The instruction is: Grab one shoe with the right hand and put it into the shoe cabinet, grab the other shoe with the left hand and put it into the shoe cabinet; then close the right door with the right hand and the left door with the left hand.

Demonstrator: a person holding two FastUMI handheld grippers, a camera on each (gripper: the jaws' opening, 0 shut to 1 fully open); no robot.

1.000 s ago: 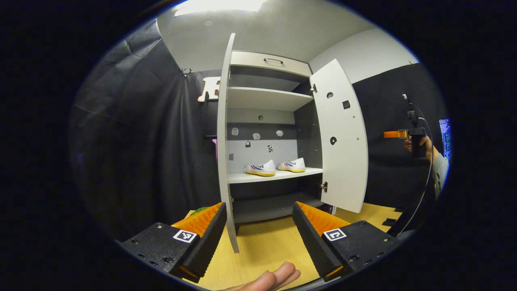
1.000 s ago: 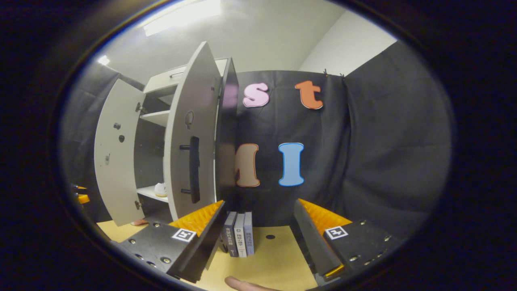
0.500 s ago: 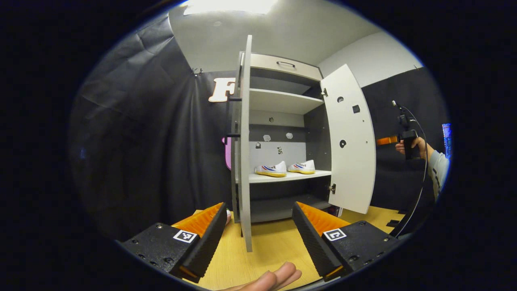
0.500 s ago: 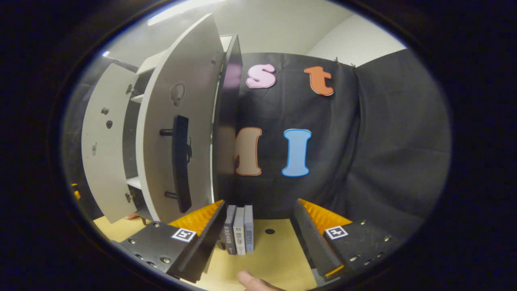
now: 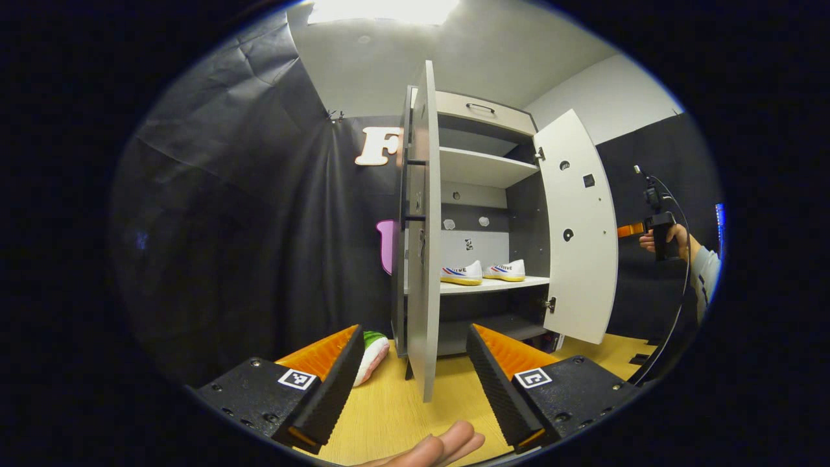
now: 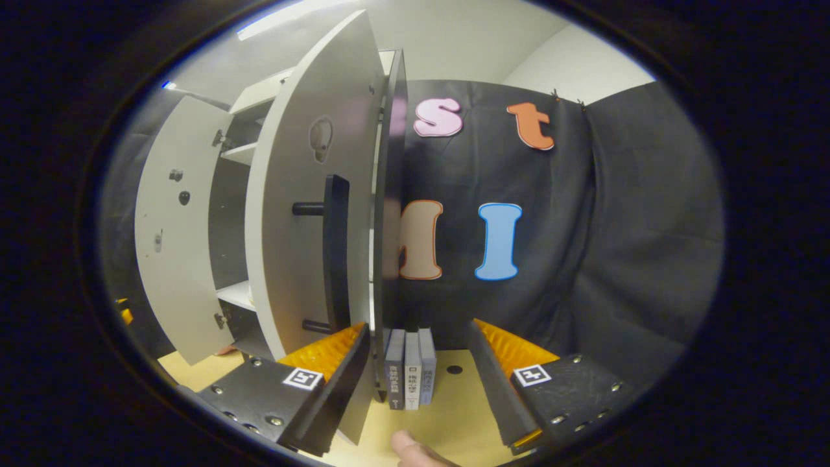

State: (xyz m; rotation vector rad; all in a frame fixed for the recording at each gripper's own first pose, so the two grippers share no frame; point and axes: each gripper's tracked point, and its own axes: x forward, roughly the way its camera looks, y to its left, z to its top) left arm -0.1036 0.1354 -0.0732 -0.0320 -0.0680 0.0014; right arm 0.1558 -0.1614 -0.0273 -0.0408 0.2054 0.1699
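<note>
Beside right tongs (image 6: 415, 383), nearer door (image 6: 305, 214)

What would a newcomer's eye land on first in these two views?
Likely the shoe cabinet standing open at the centre of the left gripper view, both doors swung out, with the two white shoes side by side on its middle shelf. In the right gripper view, the right door looms close at left, its dark bar handle facing the camera. Both the left gripper and right gripper are open and empty.

Right tongs (image 6: 418, 379) have neared the right door (image 6: 292, 214).
</note>
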